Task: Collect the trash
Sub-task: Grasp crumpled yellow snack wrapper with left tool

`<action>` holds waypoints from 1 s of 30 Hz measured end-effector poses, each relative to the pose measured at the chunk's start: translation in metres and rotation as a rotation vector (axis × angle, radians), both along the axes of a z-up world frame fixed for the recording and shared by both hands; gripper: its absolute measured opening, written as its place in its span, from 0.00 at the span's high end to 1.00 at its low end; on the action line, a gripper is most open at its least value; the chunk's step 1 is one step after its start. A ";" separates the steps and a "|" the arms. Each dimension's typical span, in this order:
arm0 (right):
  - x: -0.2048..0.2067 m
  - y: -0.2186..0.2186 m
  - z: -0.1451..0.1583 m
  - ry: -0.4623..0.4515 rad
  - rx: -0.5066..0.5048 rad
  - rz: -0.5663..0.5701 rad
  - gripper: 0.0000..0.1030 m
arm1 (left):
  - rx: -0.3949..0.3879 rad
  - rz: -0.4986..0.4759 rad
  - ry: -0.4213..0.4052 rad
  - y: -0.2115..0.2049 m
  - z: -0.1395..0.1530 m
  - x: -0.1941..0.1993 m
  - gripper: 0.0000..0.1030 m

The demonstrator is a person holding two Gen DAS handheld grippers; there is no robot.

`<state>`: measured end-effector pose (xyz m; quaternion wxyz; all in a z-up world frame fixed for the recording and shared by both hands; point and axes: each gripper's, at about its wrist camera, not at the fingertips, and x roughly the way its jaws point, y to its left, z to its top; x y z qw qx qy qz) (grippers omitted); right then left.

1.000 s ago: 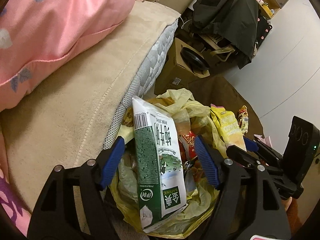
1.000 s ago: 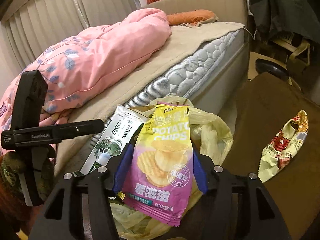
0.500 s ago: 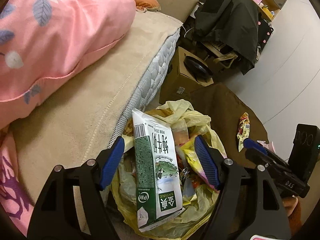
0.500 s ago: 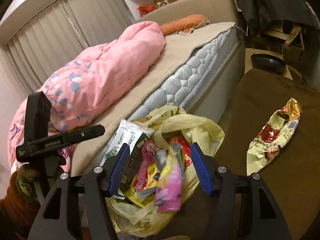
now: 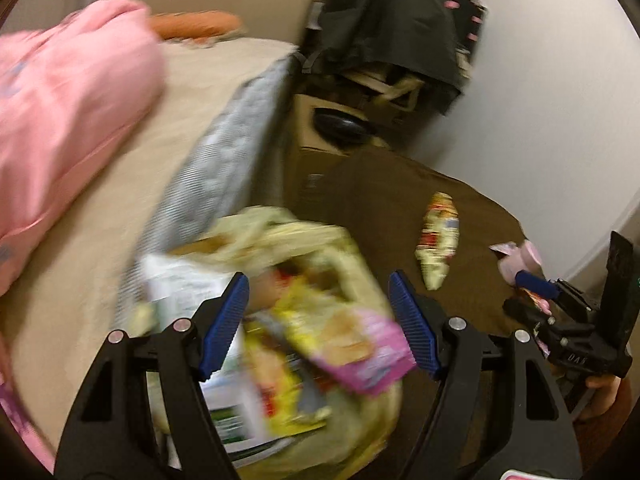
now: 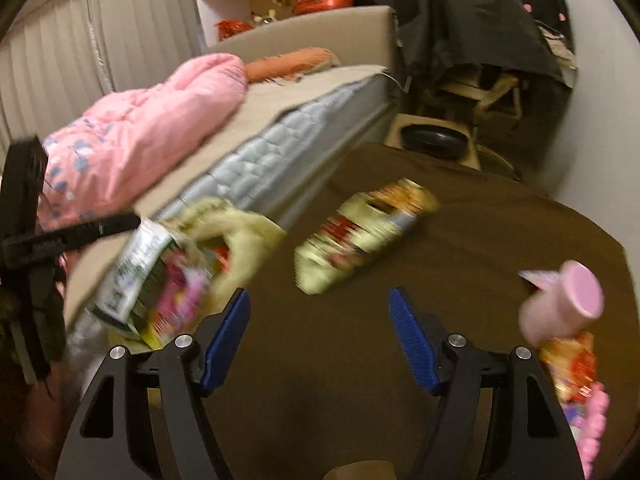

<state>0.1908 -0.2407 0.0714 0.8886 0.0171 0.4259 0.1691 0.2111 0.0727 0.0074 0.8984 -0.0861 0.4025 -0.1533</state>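
Note:
The yellow trash bag (image 5: 352, 424) stands beside the bed, full of wrappers. A green-and-white milk carton (image 5: 180, 284) and the purple chips bag (image 5: 360, 348) stick out of it. My left gripper (image 5: 318, 324) hovers open just above the bag and grips nothing. My right gripper (image 6: 320, 336) is over the brown cloth (image 6: 460, 248); its jaws are opening and nothing is between them. A yellow-red snack wrapper (image 6: 360, 236) lies ahead of it. At its right are a pink bottle (image 6: 560, 308) and another wrapper (image 6: 572, 364). Both views are blurred by motion.
The bed (image 6: 280, 148) with a pink quilt (image 6: 152, 124) runs along the left. Behind the cloth are a cardboard box with a black round object (image 6: 434, 140) and a dark coat draped over a chair (image 6: 480, 20). A white wall (image 5: 560, 100) closes the right side.
My right gripper let the purple chips bag drop into the yellow bag, opened wider and swung right over the brown cloth. My left gripper shifted, so the carton now sits left of its jaws.

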 end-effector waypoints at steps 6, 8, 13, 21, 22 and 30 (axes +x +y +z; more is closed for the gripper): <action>-0.032 -0.063 0.000 -0.044 -0.101 -0.111 0.34 | 0.048 -0.168 -0.017 -0.085 -0.006 0.027 0.33; -0.041 -0.085 0.001 -0.054 -0.127 -0.164 0.34 | 0.072 -0.197 -0.011 -0.111 -0.012 0.042 0.33; -0.053 -0.157 0.002 -0.066 -0.133 -0.271 0.34 | 0.136 -0.204 -0.005 -0.155 -0.028 0.076 0.31; -0.005 -0.259 -0.025 0.002 0.072 -0.342 0.44 | 0.139 -0.171 0.118 -0.185 -0.055 0.112 0.42; 0.005 -0.265 -0.031 0.020 0.109 -0.347 0.45 | 0.136 -0.162 0.134 -0.187 -0.057 0.113 0.43; 0.092 -0.256 -0.073 0.177 0.287 -0.379 0.47 | 0.124 -0.210 0.138 -0.204 -0.044 0.078 0.59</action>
